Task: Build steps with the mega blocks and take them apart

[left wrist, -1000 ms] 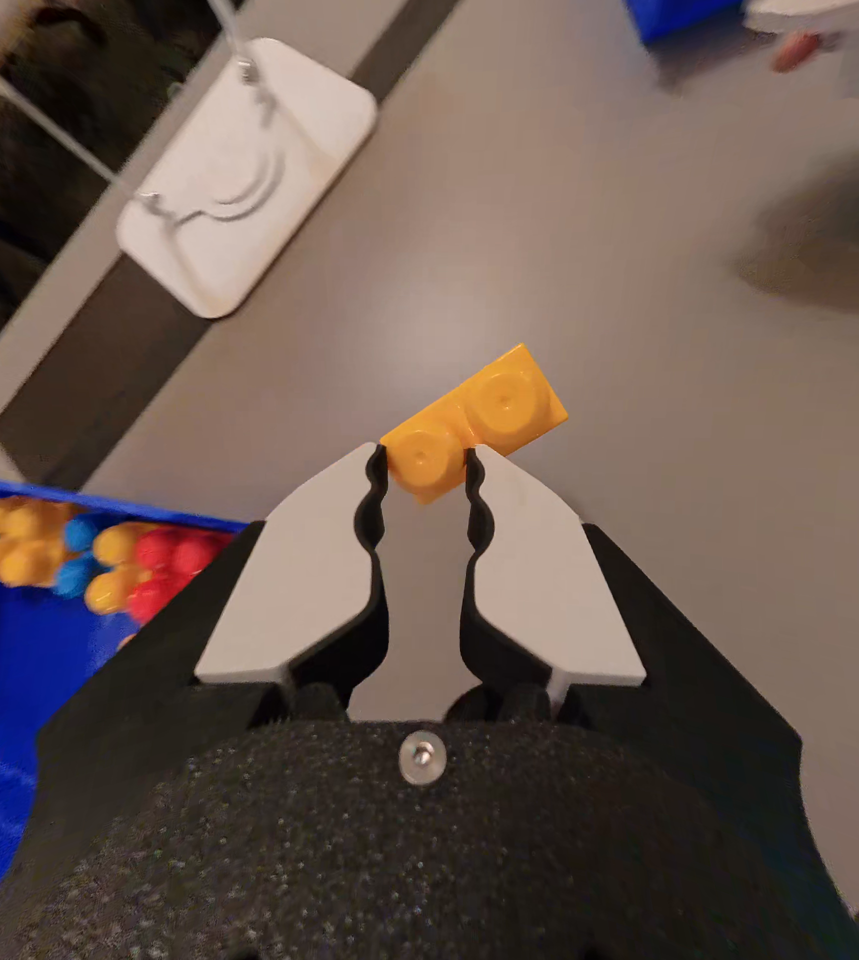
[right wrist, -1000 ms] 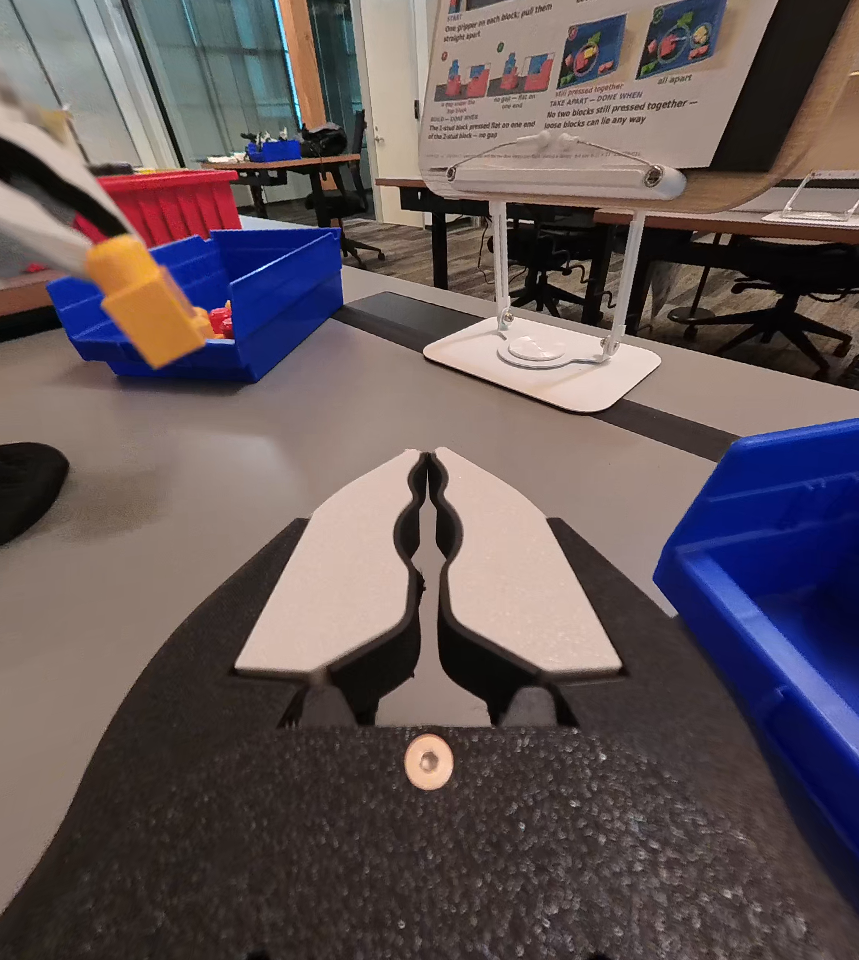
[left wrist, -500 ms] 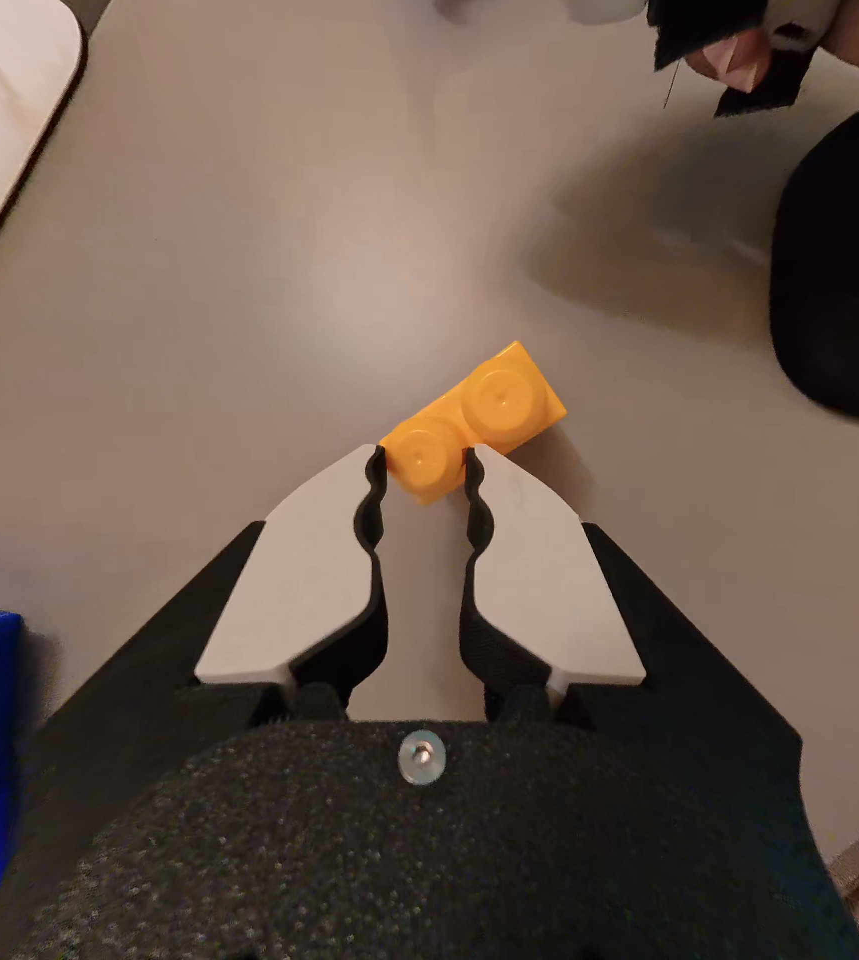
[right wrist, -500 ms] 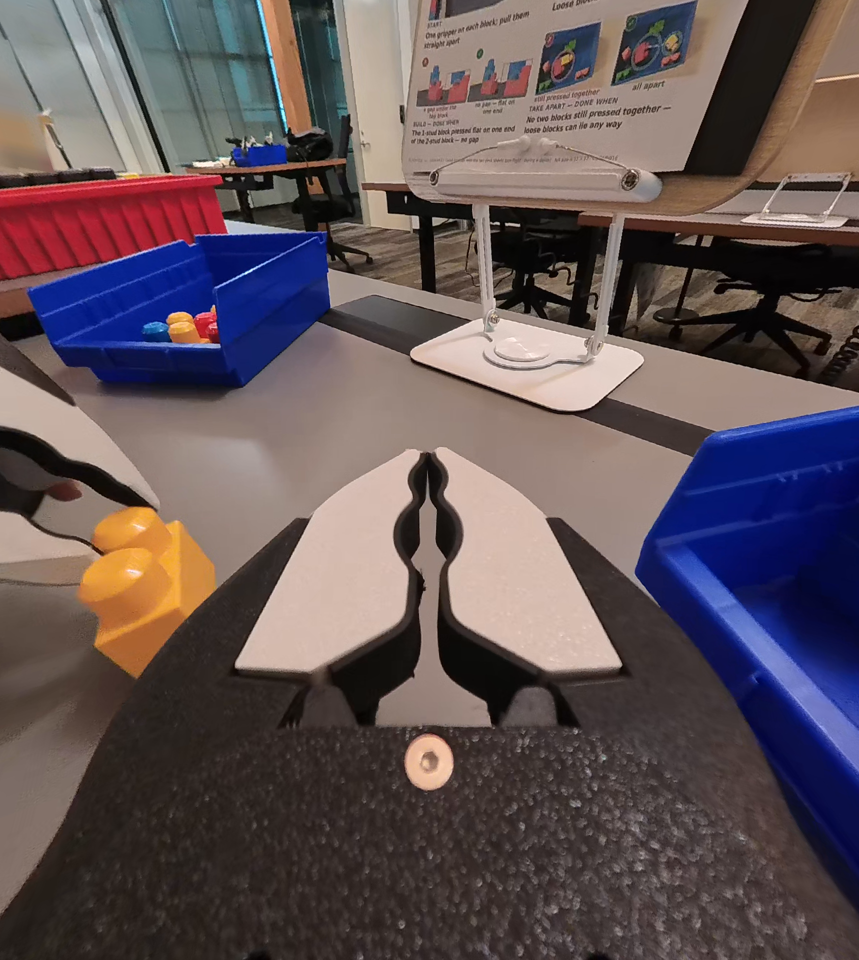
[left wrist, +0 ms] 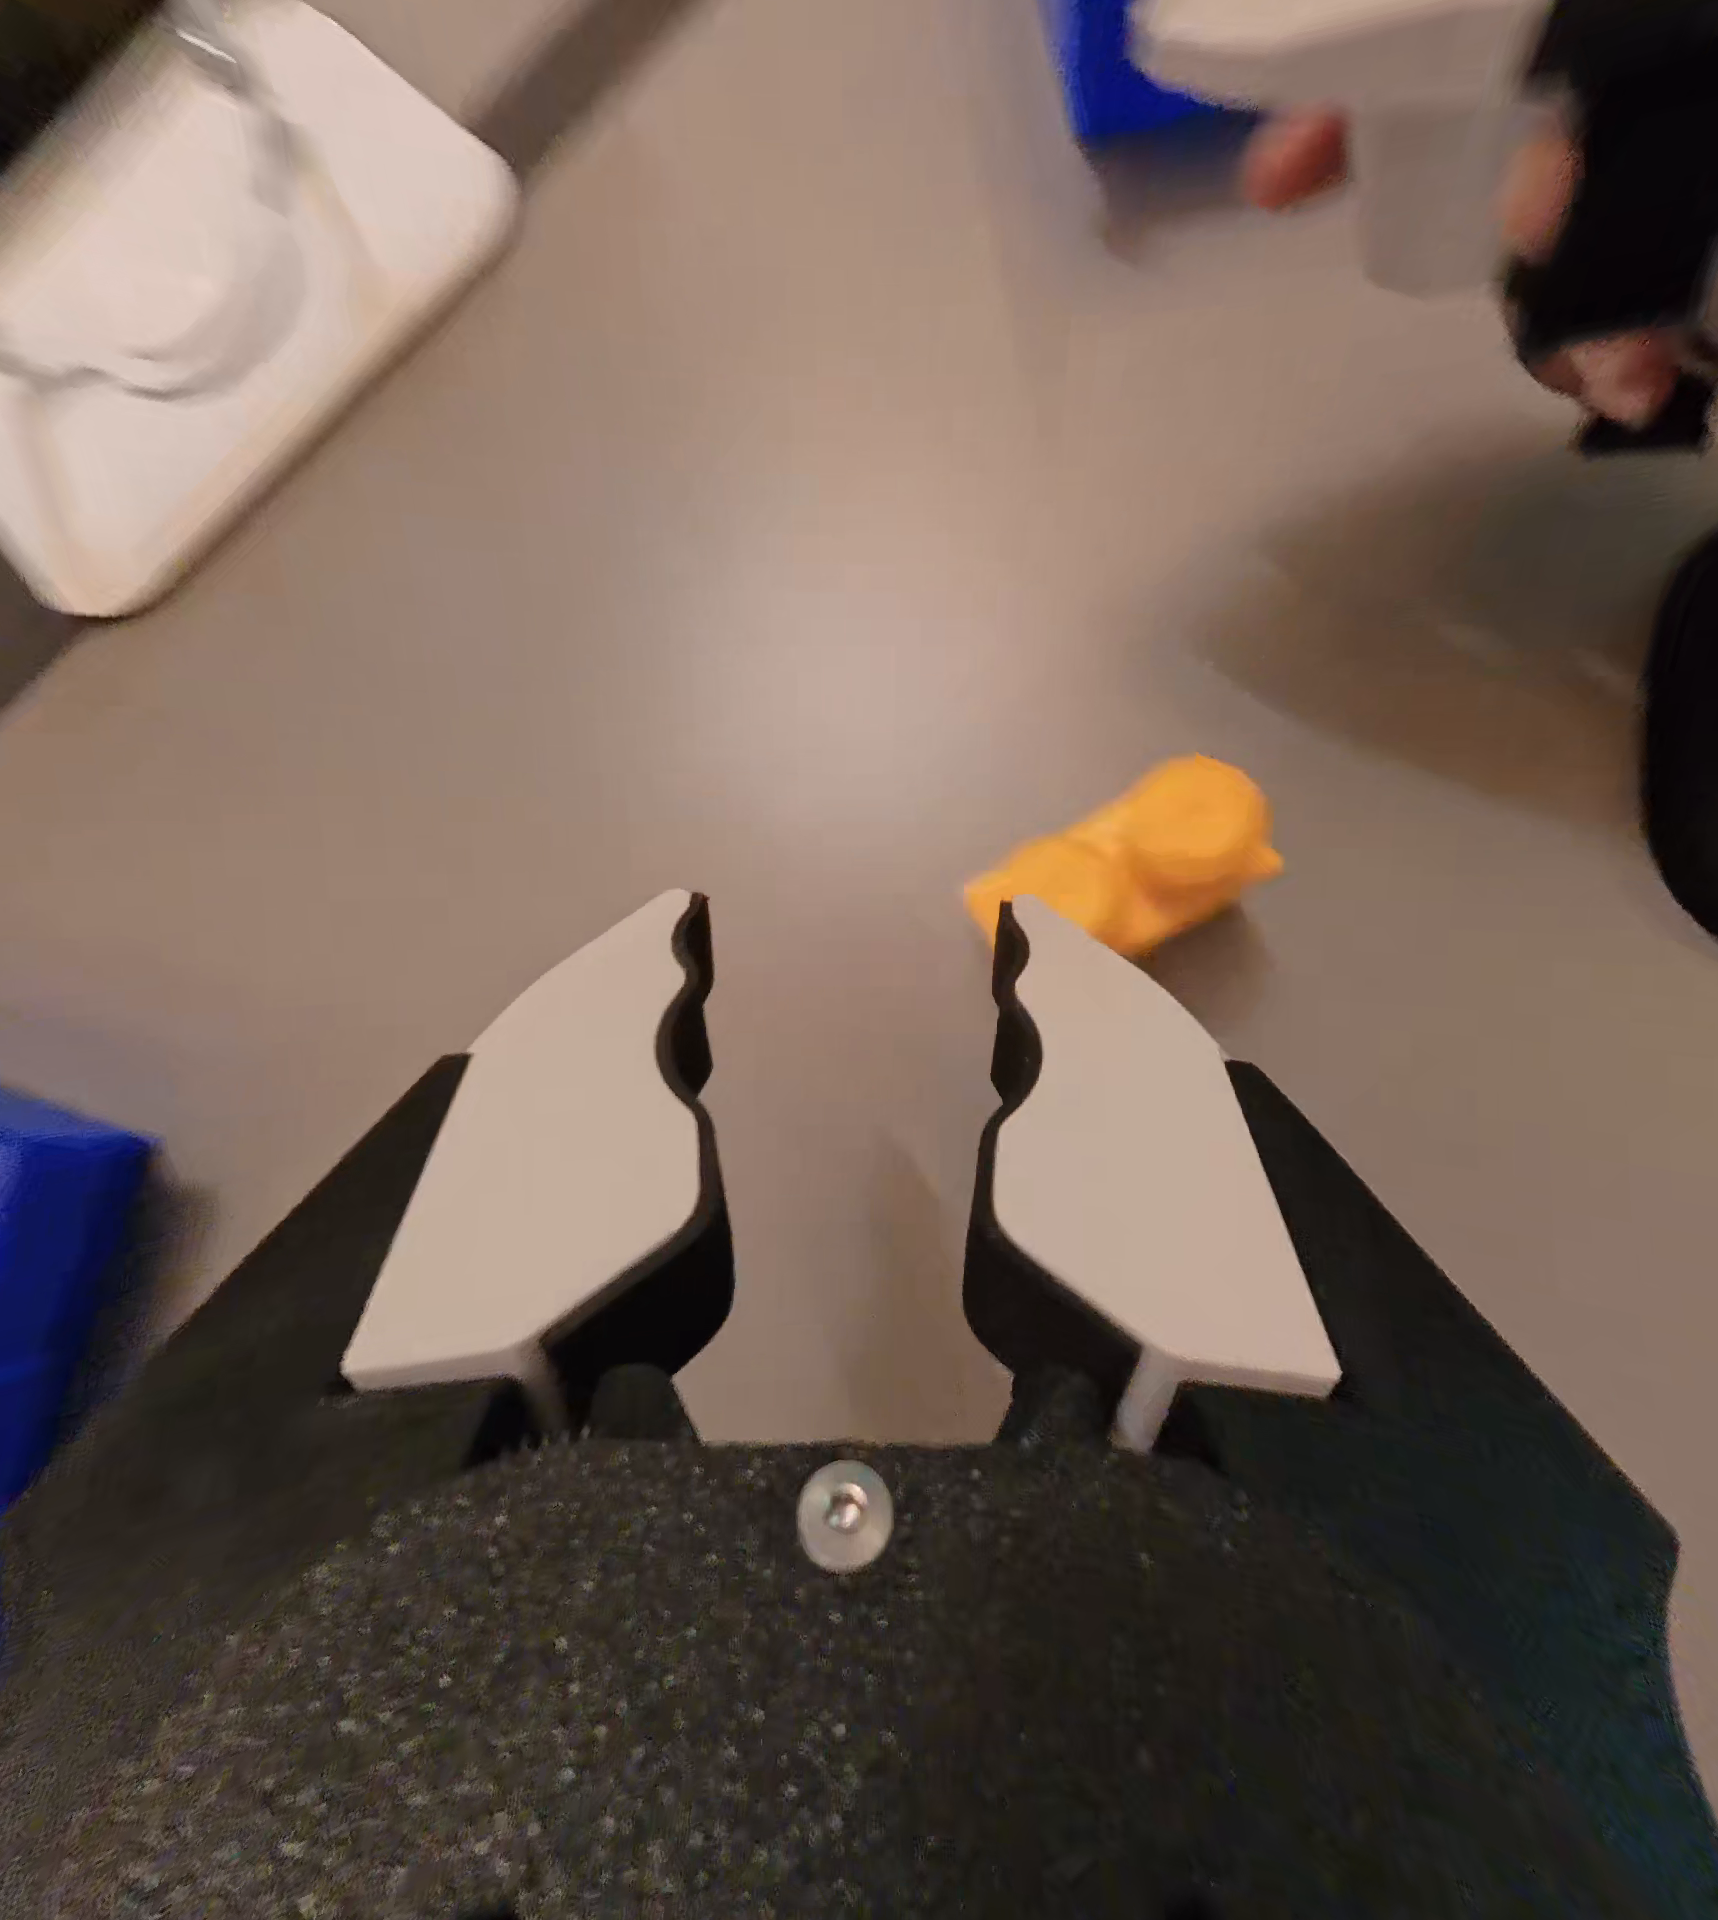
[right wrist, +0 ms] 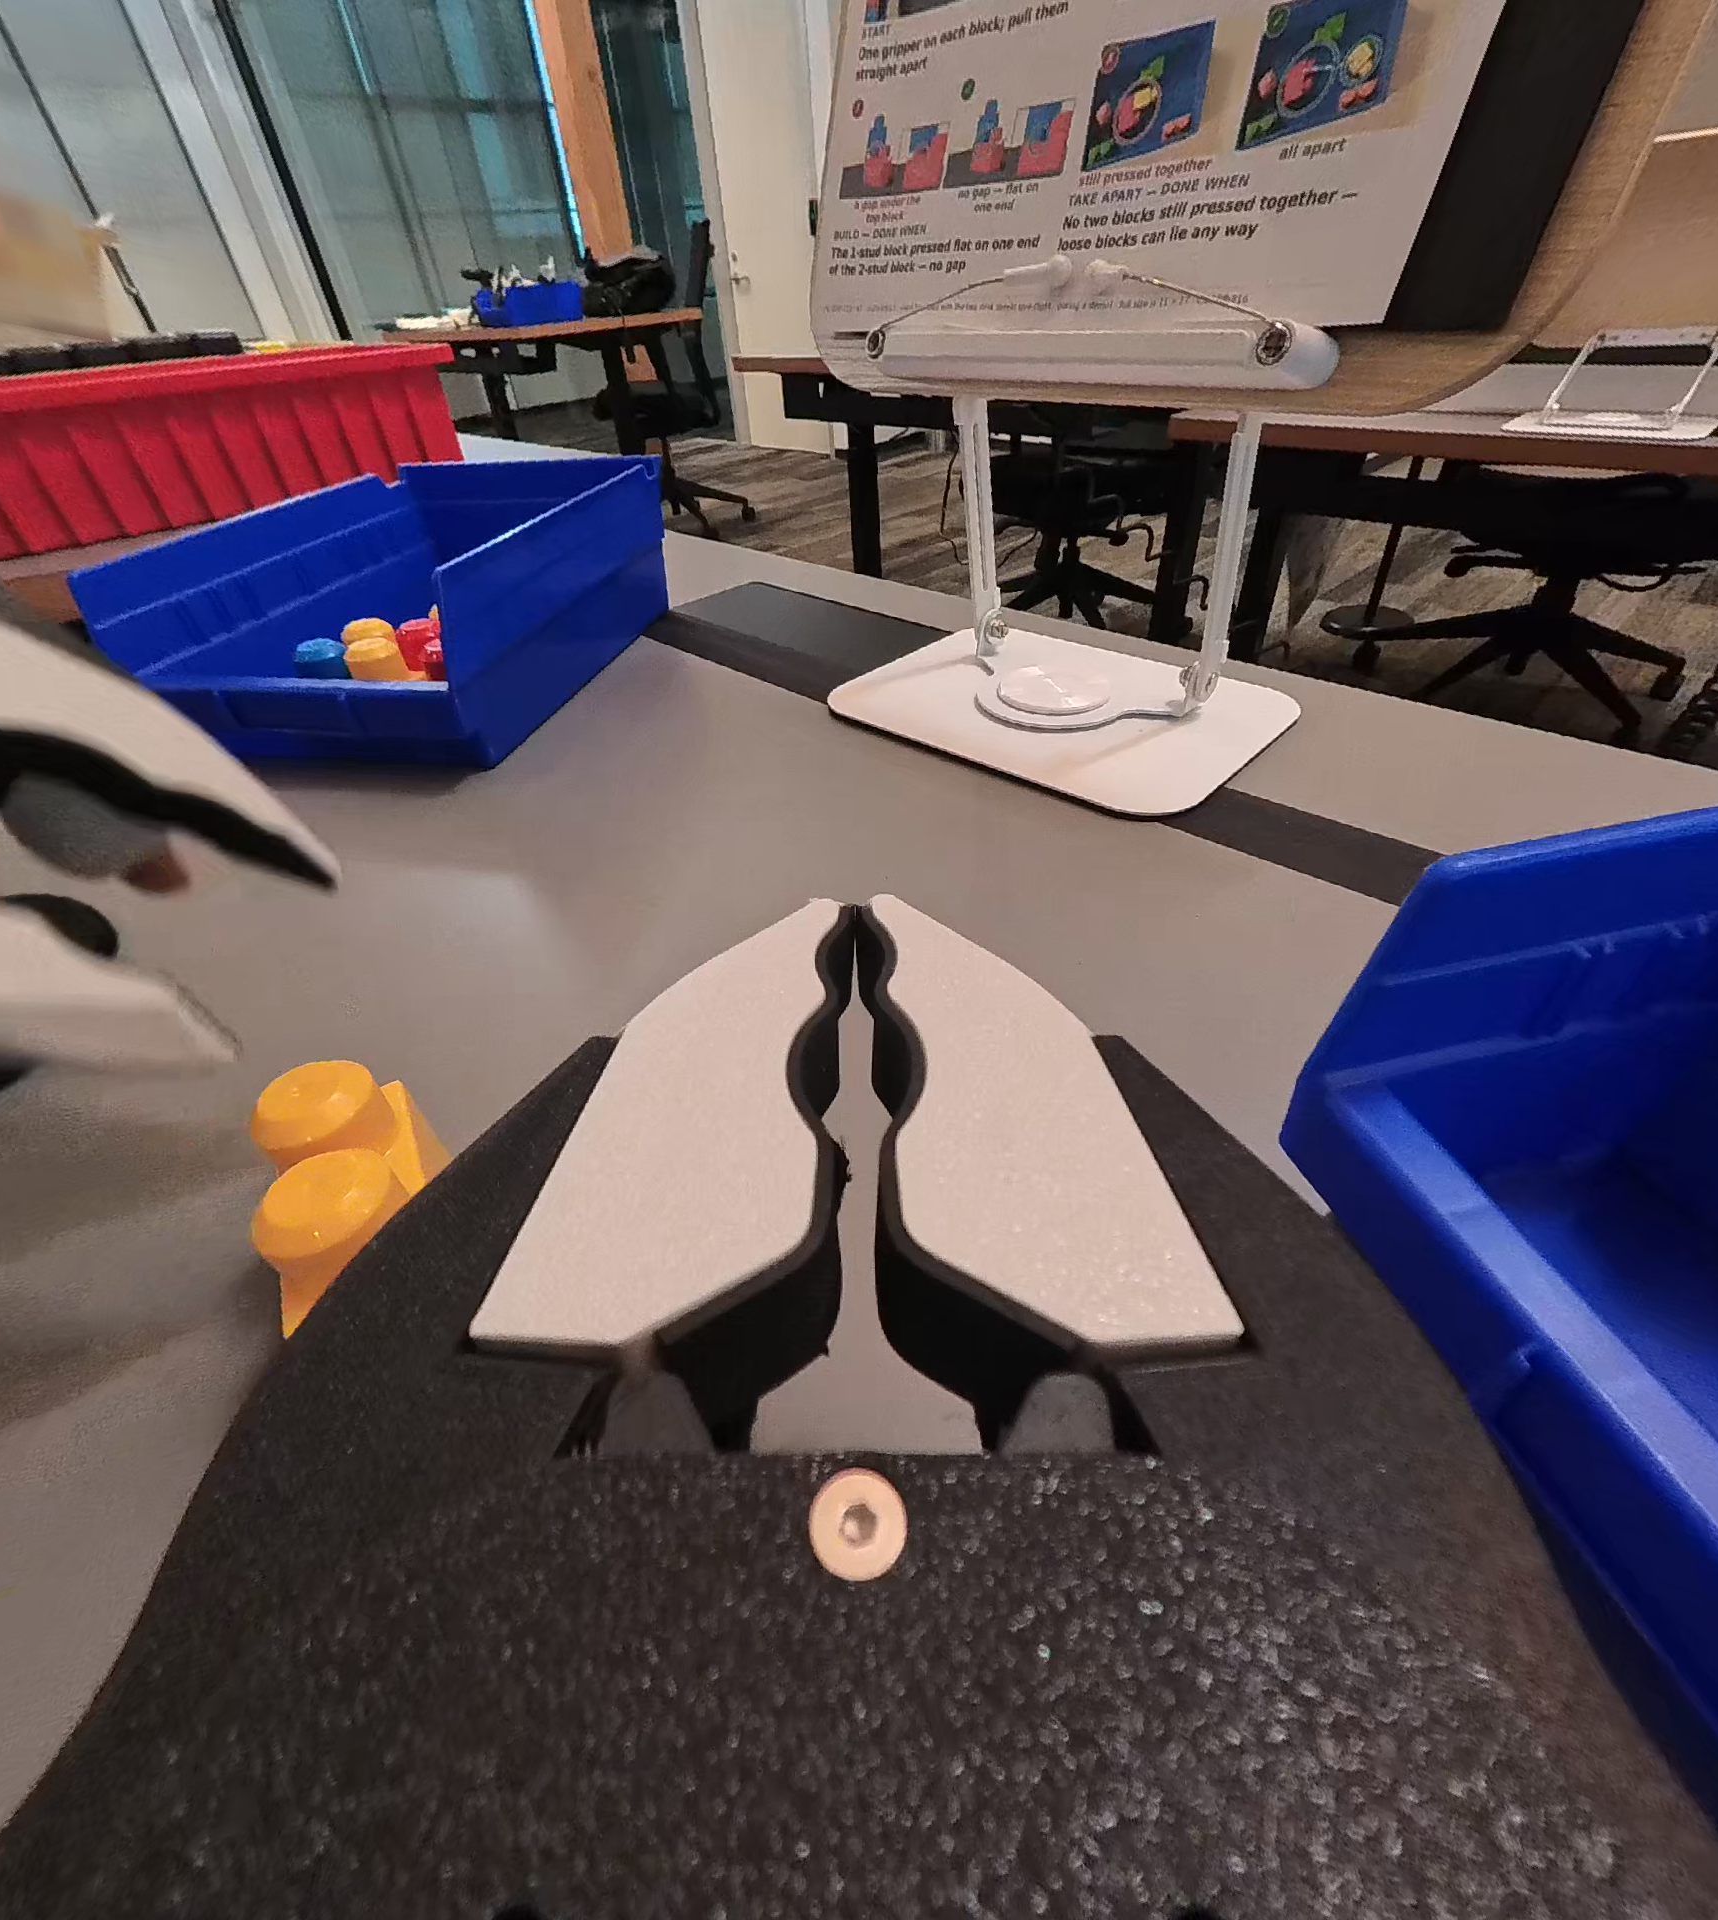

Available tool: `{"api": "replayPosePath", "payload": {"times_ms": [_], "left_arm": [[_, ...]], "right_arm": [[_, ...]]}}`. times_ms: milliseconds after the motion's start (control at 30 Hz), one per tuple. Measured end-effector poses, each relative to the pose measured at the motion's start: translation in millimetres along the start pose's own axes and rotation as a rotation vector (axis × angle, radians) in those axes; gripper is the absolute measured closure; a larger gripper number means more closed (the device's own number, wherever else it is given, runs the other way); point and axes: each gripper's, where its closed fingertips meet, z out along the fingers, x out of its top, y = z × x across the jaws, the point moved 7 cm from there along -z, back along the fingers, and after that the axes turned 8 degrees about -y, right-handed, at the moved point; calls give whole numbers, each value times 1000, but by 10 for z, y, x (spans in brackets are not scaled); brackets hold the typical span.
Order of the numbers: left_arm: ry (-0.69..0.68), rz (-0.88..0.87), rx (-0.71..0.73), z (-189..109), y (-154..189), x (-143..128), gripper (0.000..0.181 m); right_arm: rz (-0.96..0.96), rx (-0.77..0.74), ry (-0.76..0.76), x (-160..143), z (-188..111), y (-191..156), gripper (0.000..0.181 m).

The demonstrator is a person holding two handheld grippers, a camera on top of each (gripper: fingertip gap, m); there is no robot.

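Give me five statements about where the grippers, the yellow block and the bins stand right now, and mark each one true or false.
1. The left gripper is open and holds nothing. True.
2. The yellow block is clamped between the left gripper's fingers. False: it sits on the table, beside the tip of one finger.
3. The right gripper is wide open. False: its fingers are shut, with nothing between them.
4. The blue bin on the far side of the table holds blocks. True.
5. The yellow block has three studs. False: two studs show in the right wrist view.
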Motion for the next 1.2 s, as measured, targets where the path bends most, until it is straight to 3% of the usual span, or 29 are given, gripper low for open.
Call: {"api": "replayPosePath", "payload": {"times_ms": [133,233,367,500,833,1033,1200], "left_arm": [[249,-193,243,-383,-799,-88,126],[346,-346,406,-631,-1466,-333,127],[278,-524,479,-713,-2245,-769,124],[143,-647,458,-574,-2747,-1139,122],[-92,-748,276,-6,-2920,-1361,127],[-107,-755,256,106,-2949,-1395,153],[-43,-751,305,27,-3009,-1385,152]], "right_arm": [[3,1,-2,-4,3,4,181],[-2,0,0,-2,3,-2,181],[1,3,0,-3,3,-2,181],[-5,7,-5,-8,12,-13,181],[0,4,-10,-18,12,-5,181],[6,12,-8,-13,8,-3,181],[4,11,-6,-6,1,-3,181]]}}
